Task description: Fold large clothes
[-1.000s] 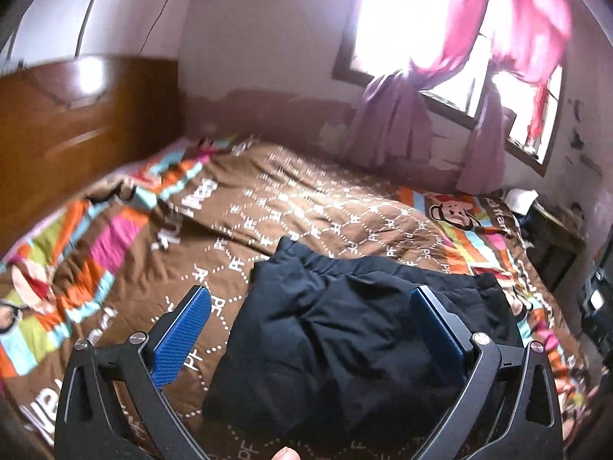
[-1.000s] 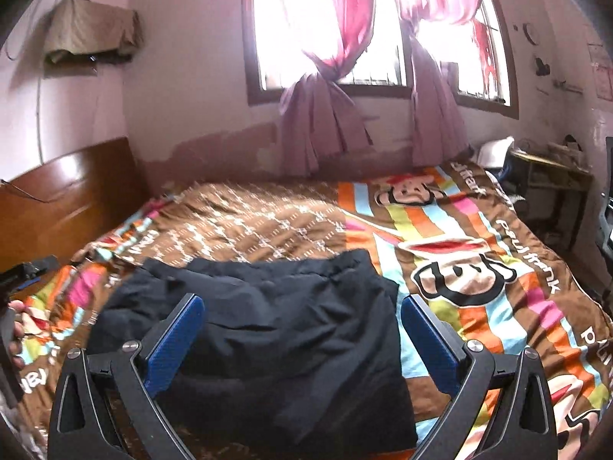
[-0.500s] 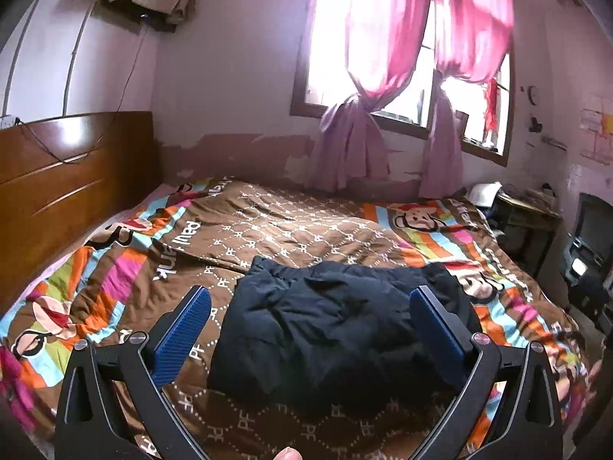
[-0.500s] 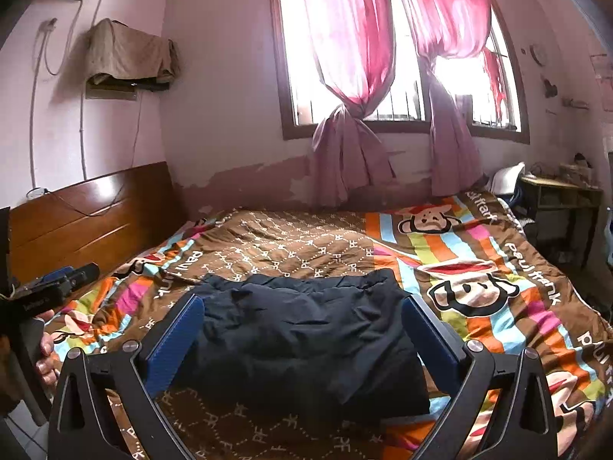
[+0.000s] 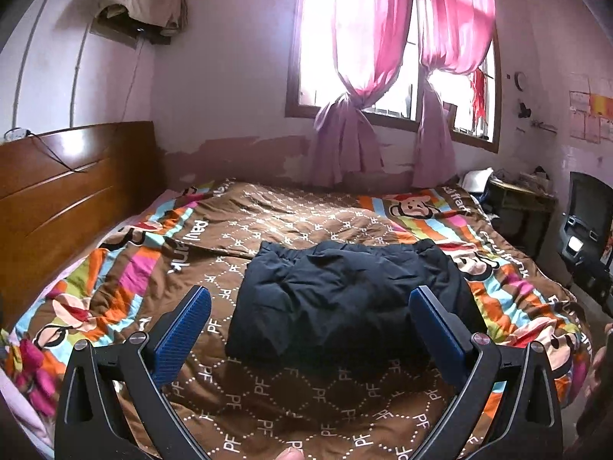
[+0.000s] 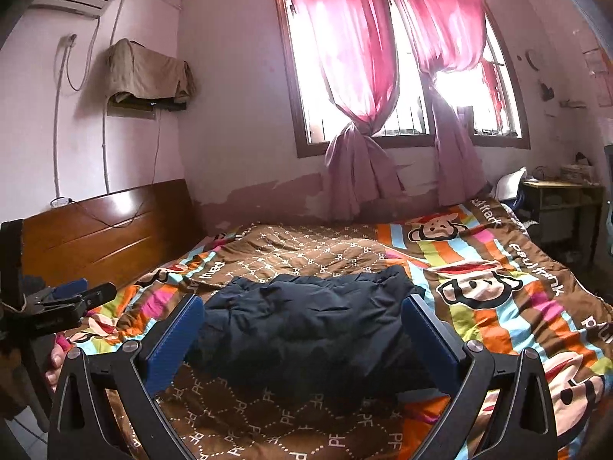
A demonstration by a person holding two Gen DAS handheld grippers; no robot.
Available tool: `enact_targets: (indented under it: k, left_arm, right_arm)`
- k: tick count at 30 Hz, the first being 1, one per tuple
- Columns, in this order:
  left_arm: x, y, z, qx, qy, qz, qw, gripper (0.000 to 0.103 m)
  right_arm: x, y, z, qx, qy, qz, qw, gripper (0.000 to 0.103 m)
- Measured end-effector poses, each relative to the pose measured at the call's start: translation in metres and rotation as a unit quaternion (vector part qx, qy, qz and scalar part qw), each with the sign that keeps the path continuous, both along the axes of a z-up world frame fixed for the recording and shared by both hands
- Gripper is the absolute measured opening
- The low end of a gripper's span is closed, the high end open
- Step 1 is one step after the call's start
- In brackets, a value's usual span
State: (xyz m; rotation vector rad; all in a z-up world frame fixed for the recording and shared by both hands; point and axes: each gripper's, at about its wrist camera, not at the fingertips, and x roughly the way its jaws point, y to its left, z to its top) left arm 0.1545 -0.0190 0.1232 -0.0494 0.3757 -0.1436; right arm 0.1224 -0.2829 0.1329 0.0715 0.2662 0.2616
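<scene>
A dark navy garment (image 5: 345, 299) lies folded into a thick, puffy rectangle on the patterned bedspread (image 5: 268, 226), near the bed's front middle. It also shows in the right wrist view (image 6: 306, 326). My left gripper (image 5: 310, 326) is open and empty, held back from the garment above the bed's front edge. My right gripper (image 6: 302, 329) is open and empty, also back from the garment. The left gripper shows from the side at the left edge of the right wrist view (image 6: 76, 295).
A wooden headboard (image 5: 57, 191) stands at the left. A window with pink tied curtains (image 5: 364, 76) is on the far wall. A desk (image 6: 563, 195) and a dark monitor (image 5: 586, 214) stand to the right of the bed.
Both grippers have pulled back and lifted away from the garment, so the bed and room show from farther off. The garment lies still.
</scene>
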Motion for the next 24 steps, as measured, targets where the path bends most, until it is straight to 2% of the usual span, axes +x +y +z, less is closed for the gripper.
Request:
enact_targets:
  k: [5,9,18,24]
  left_arm:
    - [-0.020,0.003,-0.008,0.001,-0.012,0.005,0.9999,0.101]
    - [-0.037,0.003,-0.016,0.012,-0.017,-0.016,0.9997,0.101]
    - [-0.069,0.010,-0.035,0.008,-0.037,0.017,0.9991,0.101]
    - [-0.082,0.008,-0.051,0.007,-0.051,0.016,0.9986,0.101]
  right_arm:
    - [-0.017,0.012,-0.008,-0.014,-0.007,0.010,1.000,0.103]
    - [-0.031,0.021,-0.018,-0.004,-0.006,0.034,0.999,0.103]
    - [-0.052,0.028,-0.039,-0.002,-0.008,0.012,1.000,0.103]
    - [-0.054,0.033,-0.054,-0.019,-0.005,-0.005,1.000,0.103]
